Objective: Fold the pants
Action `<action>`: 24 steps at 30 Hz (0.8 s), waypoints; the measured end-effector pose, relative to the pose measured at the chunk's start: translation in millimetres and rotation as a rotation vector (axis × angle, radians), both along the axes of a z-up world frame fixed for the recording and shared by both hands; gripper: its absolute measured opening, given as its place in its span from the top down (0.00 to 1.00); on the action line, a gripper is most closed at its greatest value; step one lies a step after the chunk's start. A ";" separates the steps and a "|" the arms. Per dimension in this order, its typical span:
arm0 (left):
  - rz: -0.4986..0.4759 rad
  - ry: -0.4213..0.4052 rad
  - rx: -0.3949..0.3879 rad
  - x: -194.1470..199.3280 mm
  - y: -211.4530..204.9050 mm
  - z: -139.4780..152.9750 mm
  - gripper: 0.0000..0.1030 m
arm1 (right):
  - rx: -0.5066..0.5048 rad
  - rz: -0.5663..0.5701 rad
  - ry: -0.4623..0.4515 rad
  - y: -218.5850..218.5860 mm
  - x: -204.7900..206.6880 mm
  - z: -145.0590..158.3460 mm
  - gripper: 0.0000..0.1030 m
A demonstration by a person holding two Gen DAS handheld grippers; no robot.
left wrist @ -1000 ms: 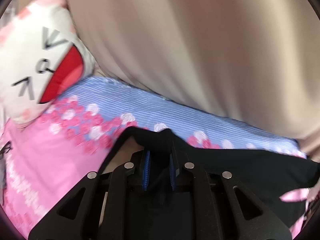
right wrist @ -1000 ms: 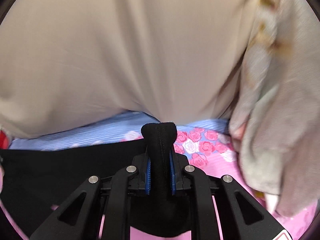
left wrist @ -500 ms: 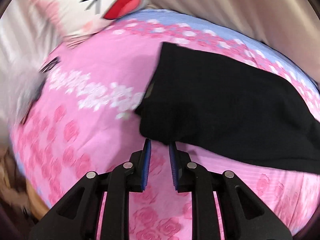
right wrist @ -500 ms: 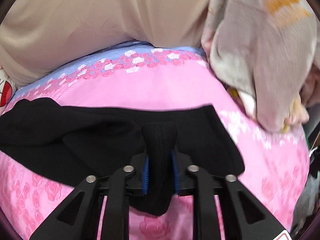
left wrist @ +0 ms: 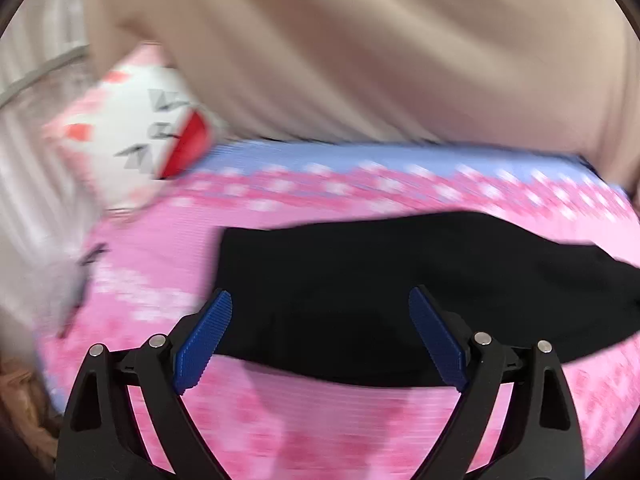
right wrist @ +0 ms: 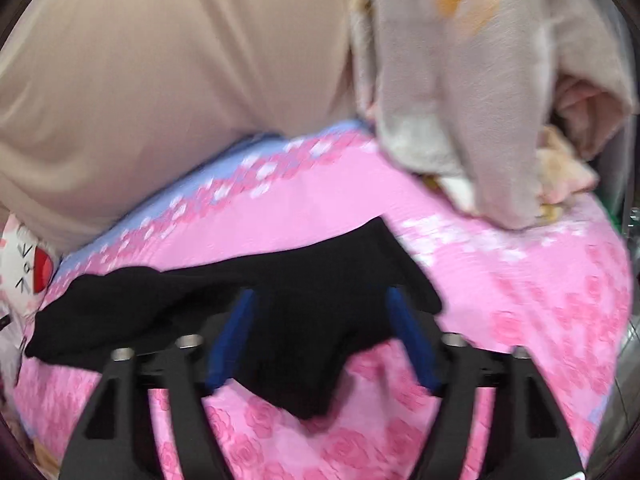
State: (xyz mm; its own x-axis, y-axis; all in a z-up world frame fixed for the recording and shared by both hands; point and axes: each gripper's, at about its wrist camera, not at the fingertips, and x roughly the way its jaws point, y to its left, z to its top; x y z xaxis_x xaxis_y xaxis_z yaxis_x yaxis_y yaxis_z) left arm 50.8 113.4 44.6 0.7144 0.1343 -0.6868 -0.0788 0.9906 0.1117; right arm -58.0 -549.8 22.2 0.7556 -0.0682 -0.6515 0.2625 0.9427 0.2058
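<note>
The black pants [left wrist: 400, 280] lie spread across a pink rose-print bed cover [left wrist: 340, 420]. They also show in the right wrist view [right wrist: 280, 300], with one end hanging toward me. My left gripper [left wrist: 320, 320] is open and empty, just above the near edge of the pants. My right gripper [right wrist: 320, 320] is open, its blue pads on either side of the pants' end without gripping it. Both views are blurred.
A white cartoon-face pillow [left wrist: 140, 140] lies at the back left. A beige curtain [left wrist: 380, 48] hangs behind the bed. A heap of grey and cream clothes [right wrist: 480, 100] sits at the back right of the bed cover [right wrist: 540, 300].
A second ago both grippers held the pants. The left let go first, then opened wide. The right gripper has now opened too, and the pants lie on the bed.
</note>
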 end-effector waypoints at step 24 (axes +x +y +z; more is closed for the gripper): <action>-0.250 0.217 -0.024 32.4 -137.6 -74.5 0.14 | -0.061 0.010 0.016 -24.3 -67.3 12.0 0.47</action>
State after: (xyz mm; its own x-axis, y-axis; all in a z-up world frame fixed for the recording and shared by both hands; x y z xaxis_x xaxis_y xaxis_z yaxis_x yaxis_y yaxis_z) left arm 83.2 -24.2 -29.8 0.5595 -0.0447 -0.8276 0.1905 0.9787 0.0759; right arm -125.3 -574.1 34.2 0.7457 -0.1011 -0.6586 0.2562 0.9560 0.1433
